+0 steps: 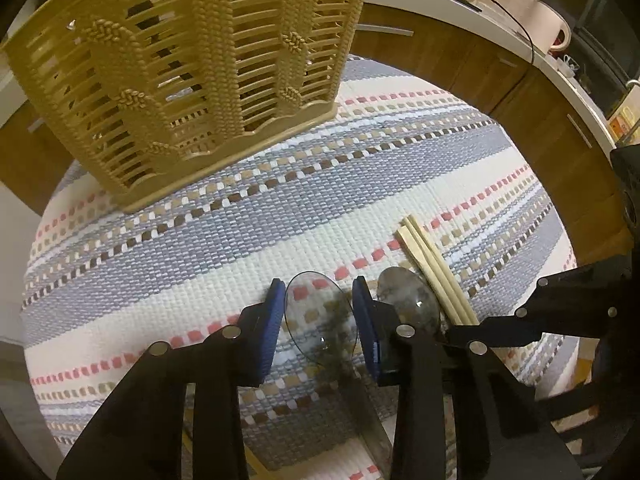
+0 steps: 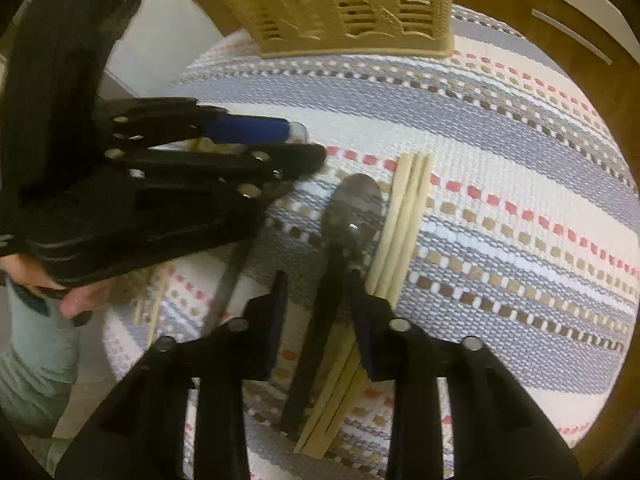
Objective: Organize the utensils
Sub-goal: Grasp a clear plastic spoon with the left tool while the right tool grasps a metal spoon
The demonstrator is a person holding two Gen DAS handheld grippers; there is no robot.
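A clear spoon [image 1: 320,320] lies on the striped mat [image 1: 280,216], its bowl filling the gap between my left gripper's [image 1: 320,316] blue pads, which touch both its sides. Right of it lie a dark spoon [image 1: 408,296] and a bundle of pale chopsticks [image 1: 432,268]. In the right wrist view the dark spoon [image 2: 356,208] points away, and its handle runs between my right gripper's [image 2: 320,308] fingers, close to the right one with a gap on the left. The chopsticks [image 2: 404,220] lie along its right side. The left gripper [image 2: 306,142] reaches in from the left.
A tan slatted plastic basket [image 1: 192,72] stands upright at the mat's far edge, also seen in the right wrist view [image 2: 352,4]. More pale sticks [image 2: 156,300] lie under the left hand [image 2: 80,300]. Wooden cabinets and a white counter [image 1: 500,28] curve behind the table.
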